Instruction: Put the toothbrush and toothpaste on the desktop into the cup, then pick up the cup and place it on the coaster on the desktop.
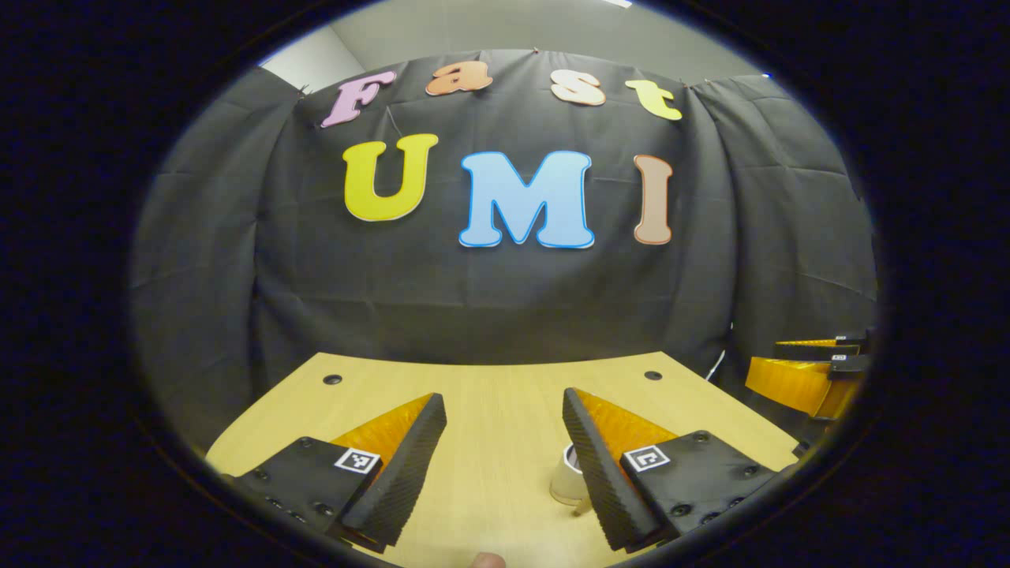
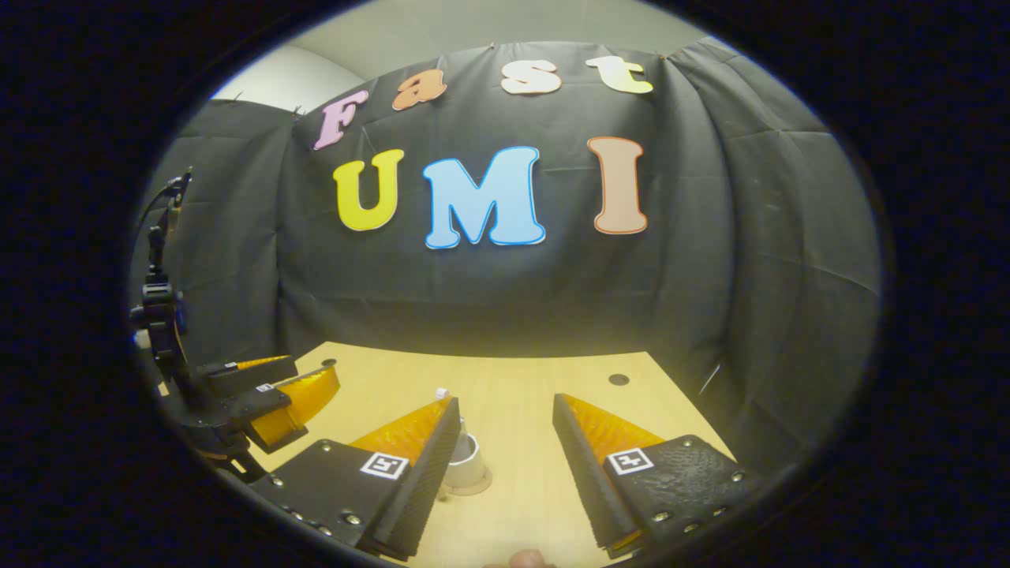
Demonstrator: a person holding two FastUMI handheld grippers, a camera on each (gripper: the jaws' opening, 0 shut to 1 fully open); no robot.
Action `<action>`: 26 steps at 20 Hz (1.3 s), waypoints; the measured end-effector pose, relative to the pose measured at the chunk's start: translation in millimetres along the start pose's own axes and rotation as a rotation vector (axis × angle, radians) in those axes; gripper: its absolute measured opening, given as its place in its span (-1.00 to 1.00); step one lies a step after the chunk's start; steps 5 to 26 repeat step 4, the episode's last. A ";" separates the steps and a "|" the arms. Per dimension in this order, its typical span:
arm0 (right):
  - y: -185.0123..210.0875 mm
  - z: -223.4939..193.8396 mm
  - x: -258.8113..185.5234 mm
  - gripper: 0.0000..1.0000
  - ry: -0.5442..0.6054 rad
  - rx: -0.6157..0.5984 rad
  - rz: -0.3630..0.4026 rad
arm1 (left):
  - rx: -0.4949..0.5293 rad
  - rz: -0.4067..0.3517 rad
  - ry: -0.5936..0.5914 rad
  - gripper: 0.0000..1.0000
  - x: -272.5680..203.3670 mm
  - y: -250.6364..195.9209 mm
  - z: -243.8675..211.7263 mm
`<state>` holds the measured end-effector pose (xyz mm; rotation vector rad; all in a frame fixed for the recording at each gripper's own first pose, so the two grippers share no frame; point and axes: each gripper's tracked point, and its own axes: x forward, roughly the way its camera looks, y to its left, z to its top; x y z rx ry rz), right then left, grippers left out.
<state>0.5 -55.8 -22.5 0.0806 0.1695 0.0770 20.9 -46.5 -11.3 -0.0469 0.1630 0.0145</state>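
A white cup [image 2: 467,467] stands upright on a round tan coaster [image 2: 478,487] on the wooden desk, just right of my right gripper's left finger. A white-capped item [image 2: 442,392] and a slim pale stick [image 2: 462,427] rise out of the cup; that finger hides their lower parts, so I cannot tell toothbrush from toothpaste. My right gripper [image 2: 506,401] is open with nothing between its fingers, above and short of the cup. In the left gripper view the cup [image 1: 566,478] peeks out beside the right finger. My left gripper [image 1: 503,397] is open with nothing in it.
The light wooden desk [image 1: 489,442] has round cable holes [image 1: 332,379] near its back corners and ends at the black cloth wall. The left gripper [image 2: 272,394] hangs at the desk's left side in the right gripper view. The right gripper [image 1: 805,371] is off the desk's right edge.
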 end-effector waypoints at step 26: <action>5.7 9.5 -7.3 0.53 -0.018 -0.029 -0.033 | 0.004 -0.009 -0.043 0.87 -2.7 9.6 13.9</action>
